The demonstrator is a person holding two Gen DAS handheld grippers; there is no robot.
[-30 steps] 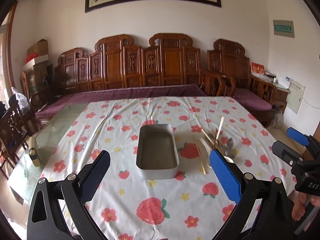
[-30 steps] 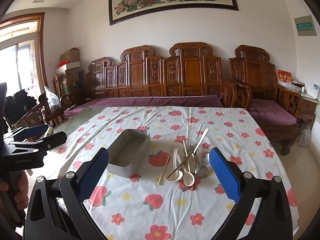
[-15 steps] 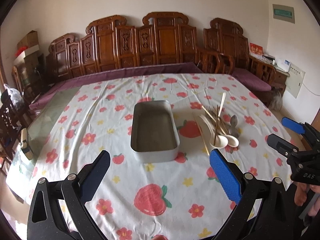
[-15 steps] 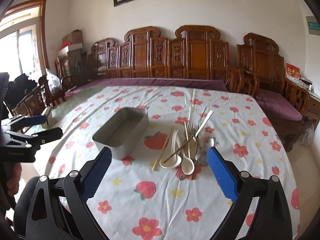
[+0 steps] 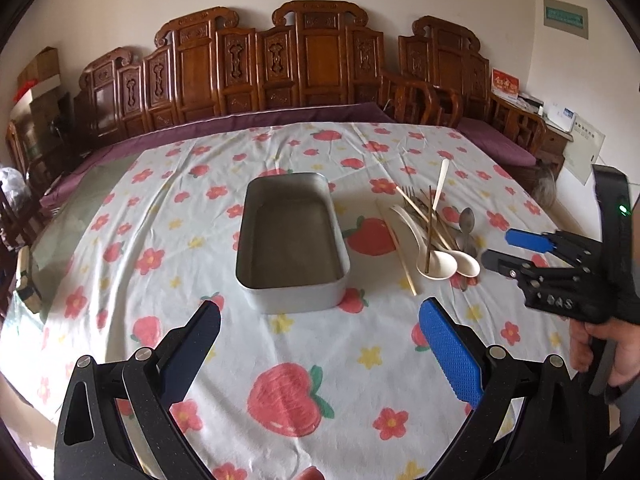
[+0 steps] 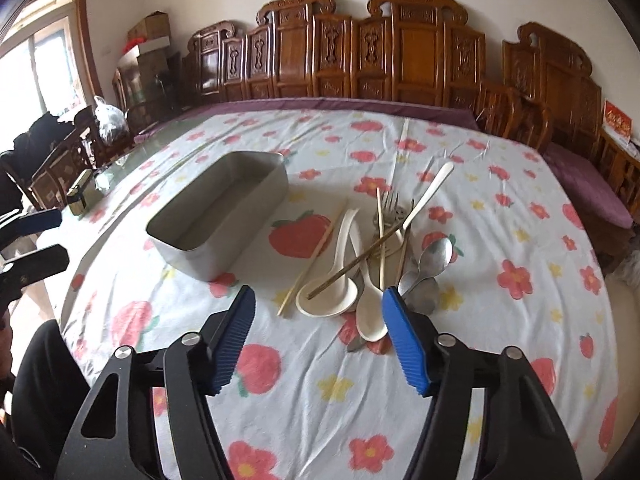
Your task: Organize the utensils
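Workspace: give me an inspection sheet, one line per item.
Surface: table under a strawberry-print cloth.
Job's things: empty metal tray; beside it a loose pile of white spoons, chopsticks, a fork and metal spoons.
Clutter: small box near the table edge.
Grippers: left claw open, empty; right claw open, its jaws just been closing, nothing between them.
Cables: nothing seen.
Surroundings: carved wooden bench, purple cushions.
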